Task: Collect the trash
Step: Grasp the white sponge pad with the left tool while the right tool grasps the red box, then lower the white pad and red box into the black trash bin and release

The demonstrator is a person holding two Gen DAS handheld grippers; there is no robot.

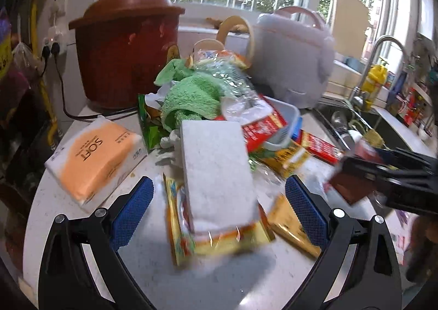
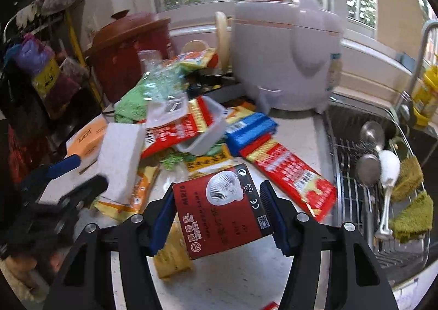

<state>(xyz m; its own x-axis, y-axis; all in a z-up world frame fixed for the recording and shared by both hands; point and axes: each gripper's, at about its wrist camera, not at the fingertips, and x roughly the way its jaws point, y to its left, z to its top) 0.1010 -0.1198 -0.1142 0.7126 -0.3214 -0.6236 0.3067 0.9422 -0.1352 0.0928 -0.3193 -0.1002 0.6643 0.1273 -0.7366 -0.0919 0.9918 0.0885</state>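
held item: red cardboard lamp-bulb box with a bulb photo and "tiger" print, tilted, above the worktop
right gripper: right gripper clamped on the red box, blue pads pressing its two sides; also seen at the right edge of the left view, blurred
left gripper: left gripper jaws spread wide, blue pads either side of the white block with clear gaps, not pressing in the left wrist view; right wrist view shows it blurred at the block's near end, contact cannot tell there
white block: white rectangular foam-like block, lying on a yellow-orange snack wrapper
trash pile: long red and yellow wrapper flat on the worktop just right of the red box; blue scrub sponge behind it; pale plastic tray with a red packet across it; crumpled clear plastic on top of a green towel
worktop: white speckled worktop
left side: orange and white soft tissue pack near the worktop edge; brown-red clay pot with lid behind it
back: pale pink-white rice cooker by the window
right side: sink with wire rack holding steel spoons and yellow-green scouring pads
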